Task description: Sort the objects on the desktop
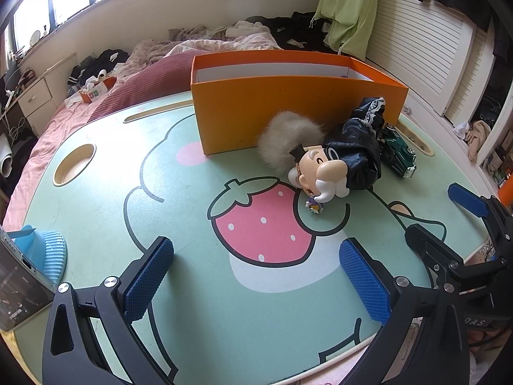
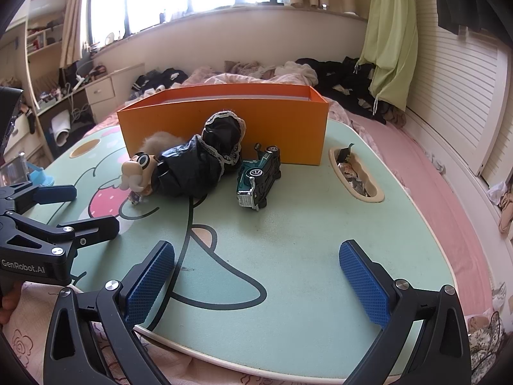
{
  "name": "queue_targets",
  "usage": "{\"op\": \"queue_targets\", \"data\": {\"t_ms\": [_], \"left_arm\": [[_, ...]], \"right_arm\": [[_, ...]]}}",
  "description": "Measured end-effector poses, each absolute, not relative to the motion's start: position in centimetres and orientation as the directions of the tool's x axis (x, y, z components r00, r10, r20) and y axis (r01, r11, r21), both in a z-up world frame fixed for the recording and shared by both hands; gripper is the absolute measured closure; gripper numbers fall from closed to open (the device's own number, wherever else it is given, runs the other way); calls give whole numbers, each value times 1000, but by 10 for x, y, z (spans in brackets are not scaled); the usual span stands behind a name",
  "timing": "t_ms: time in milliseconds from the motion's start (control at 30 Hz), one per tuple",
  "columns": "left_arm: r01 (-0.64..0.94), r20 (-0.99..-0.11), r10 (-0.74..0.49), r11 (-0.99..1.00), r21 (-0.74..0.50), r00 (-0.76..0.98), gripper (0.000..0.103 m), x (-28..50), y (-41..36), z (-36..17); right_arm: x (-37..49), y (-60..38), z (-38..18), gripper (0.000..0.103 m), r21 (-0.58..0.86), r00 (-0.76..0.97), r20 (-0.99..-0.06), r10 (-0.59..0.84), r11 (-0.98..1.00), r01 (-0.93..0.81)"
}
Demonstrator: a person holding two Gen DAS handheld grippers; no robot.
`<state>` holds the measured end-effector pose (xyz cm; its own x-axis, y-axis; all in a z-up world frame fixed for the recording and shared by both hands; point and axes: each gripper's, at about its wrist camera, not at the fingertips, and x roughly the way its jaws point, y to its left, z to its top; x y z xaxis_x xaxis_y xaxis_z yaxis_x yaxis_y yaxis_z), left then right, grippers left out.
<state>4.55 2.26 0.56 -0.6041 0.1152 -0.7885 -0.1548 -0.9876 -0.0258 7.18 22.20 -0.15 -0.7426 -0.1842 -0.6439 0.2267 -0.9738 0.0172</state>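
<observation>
An open orange box (image 1: 288,109) (image 2: 288,128) stands at the far side of the green lap table (image 1: 192,337) (image 2: 304,288). In front of it lie a beige fur pompom (image 1: 288,138), a big-headed moustached figurine (image 1: 317,173) (image 2: 136,173), a black lace-trimmed cloth bundle (image 1: 356,147) (image 2: 198,160) and a green toy car (image 1: 397,154) (image 2: 258,176) tipped on its side. My left gripper (image 1: 256,282) is open and empty, near the strawberry print. My right gripper (image 2: 256,282) is open and empty, short of the car; it also shows in the left wrist view (image 1: 445,215).
A blue phone stand (image 1: 45,256) with a phone (image 1: 19,288) sits at the table's left edge. The table has a round cup hole (image 1: 75,163) and a slot tray with small clutter (image 2: 356,173). A bed with pink bedding and clothes surrounds the table.
</observation>
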Motion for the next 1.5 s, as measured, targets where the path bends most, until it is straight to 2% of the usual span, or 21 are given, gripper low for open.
{"op": "queue_targets", "data": {"t_ms": [967, 1200, 1467, 1500], "left_arm": [[-156, -788, 118, -987, -28, -605, 0, 48, 21, 5], [-155, -787, 116, -988, -27, -606, 0, 49, 21, 5], [-155, -787, 117, -987, -28, -606, 0, 50, 21, 5], [-155, -785, 122, -987, -33, -608, 0, 50, 20, 6]], "right_arm": [[74, 223, 1, 1, 21, -756, -633, -169, -979, 201], [59, 227, 29, 15, 67, -783, -586, -206, -976, 206], [14, 211, 31, 46, 29, -733, -664, -147, -985, 172], [9, 210, 27, 55, 31, -714, -685, -145, -985, 171]]}}
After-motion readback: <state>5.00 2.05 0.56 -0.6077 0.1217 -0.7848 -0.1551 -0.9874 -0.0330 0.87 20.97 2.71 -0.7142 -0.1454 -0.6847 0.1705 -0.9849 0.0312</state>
